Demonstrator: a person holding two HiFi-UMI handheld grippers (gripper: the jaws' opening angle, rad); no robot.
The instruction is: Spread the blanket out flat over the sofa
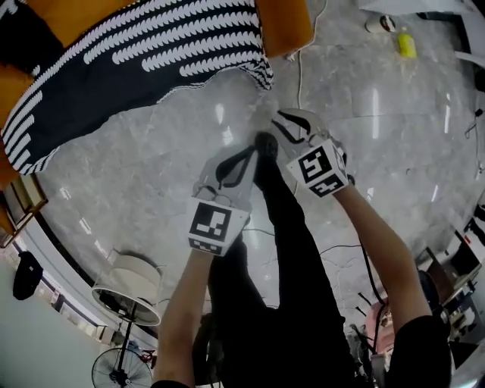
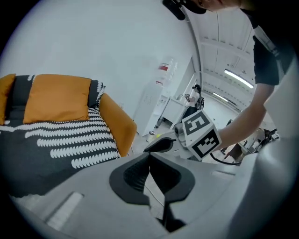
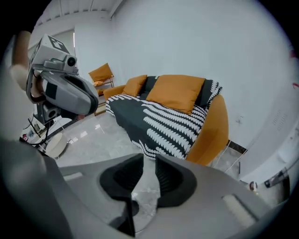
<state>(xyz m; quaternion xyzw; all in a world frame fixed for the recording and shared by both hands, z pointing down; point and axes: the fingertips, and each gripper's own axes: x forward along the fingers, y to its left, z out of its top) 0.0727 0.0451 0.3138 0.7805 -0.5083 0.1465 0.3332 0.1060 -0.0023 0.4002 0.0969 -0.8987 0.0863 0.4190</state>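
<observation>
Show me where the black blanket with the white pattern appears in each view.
Head view: the black blanket with white pattern is at the top left.
Left gripper view: it is at the left, at middle height.
Right gripper view: it is in the centre.
Shared landmark: the orange sofa armrest, right beside the blanket.
</observation>
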